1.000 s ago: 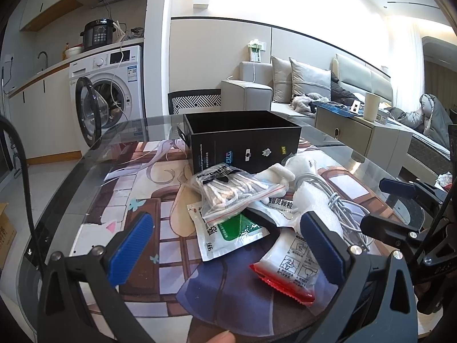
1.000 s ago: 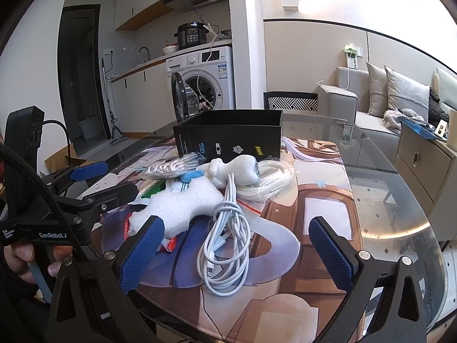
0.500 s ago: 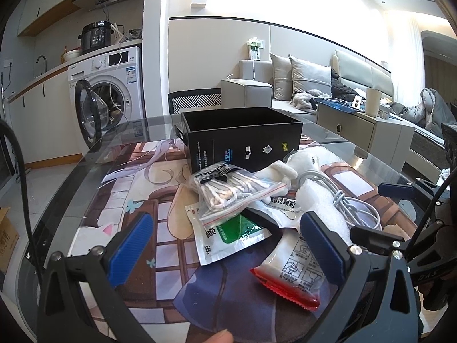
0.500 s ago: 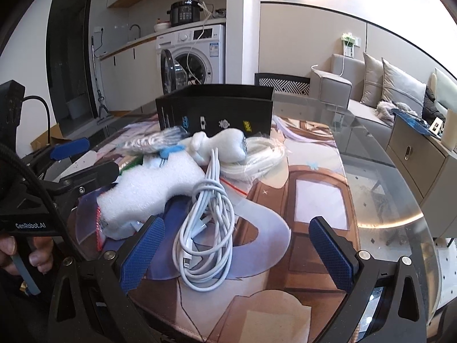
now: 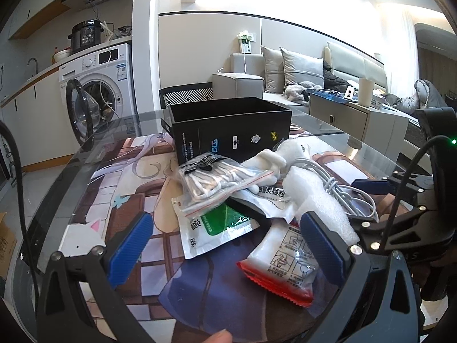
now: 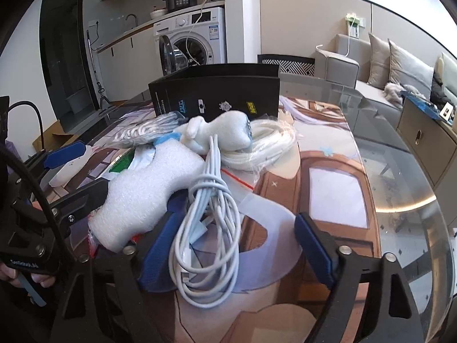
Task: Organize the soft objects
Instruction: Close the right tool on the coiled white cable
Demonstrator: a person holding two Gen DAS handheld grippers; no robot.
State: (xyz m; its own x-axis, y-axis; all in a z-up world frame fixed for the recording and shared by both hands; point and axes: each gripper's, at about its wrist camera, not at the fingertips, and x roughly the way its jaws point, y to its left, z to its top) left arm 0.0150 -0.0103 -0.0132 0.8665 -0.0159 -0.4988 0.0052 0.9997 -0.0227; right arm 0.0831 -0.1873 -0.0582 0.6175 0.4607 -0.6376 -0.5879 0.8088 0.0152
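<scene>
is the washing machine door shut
No, the washing machine door hangs swung open in front of the drum in the left wrist view.

box [image 5: 231, 125] behind pile, cable [image 6: 211, 223] beside foam [image 6: 142, 194], on mat [image 6: 328, 188]

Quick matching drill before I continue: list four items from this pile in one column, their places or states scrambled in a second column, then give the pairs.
Things:
1. black box
2. coiled white cable
3. red-edged packet
4. white foam piece

Places or states:
A. lies between the right gripper's open jaws
B. stands open-topped behind the pile
C. rests beside the cable, near the left gripper's fingers
D. lies at the pile's near edge in the left wrist view

Pairs: 1-B, 2-A, 3-D, 4-C
</scene>
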